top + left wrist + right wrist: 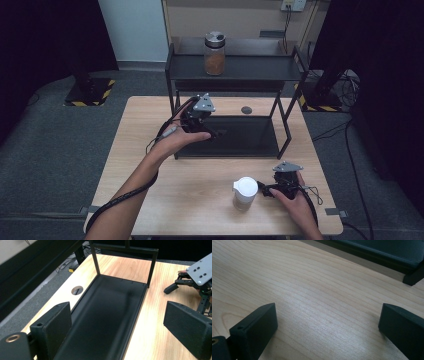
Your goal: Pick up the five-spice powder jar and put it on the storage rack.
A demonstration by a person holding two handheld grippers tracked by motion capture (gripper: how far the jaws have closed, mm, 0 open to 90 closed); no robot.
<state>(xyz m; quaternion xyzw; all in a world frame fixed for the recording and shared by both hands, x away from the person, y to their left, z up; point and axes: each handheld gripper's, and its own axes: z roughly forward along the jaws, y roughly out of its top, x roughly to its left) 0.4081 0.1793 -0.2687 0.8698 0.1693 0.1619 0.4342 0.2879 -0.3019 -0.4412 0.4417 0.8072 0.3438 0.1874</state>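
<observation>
- The left gripper [212, 131] is held over the near-left part of the black rack's lower tray [250, 145], jaws spread wide and nothing caught between them.
- In the left gripper view, the dark tray [105, 315] runs straight out between the two black jaws, and its bare surface is seen with the wooden table [155, 322] beside it.
- The right gripper [264, 189] is parked low at the near-right of the table [200, 200], jaws apart as well, with plain wood grain seen between them in the right gripper view.
- A white-lidded jar [245, 192] is found standing upright on the table, just beside the right gripper's tips; whether they actually touch can't be told.
- A second jar [214, 53], with a metal lid and brown stuff inside, is sat on the rack's top shelf [260, 67], well apart from both grippers.
- A small round hole [246, 109] is seen in the tabletop behind the tray.
</observation>
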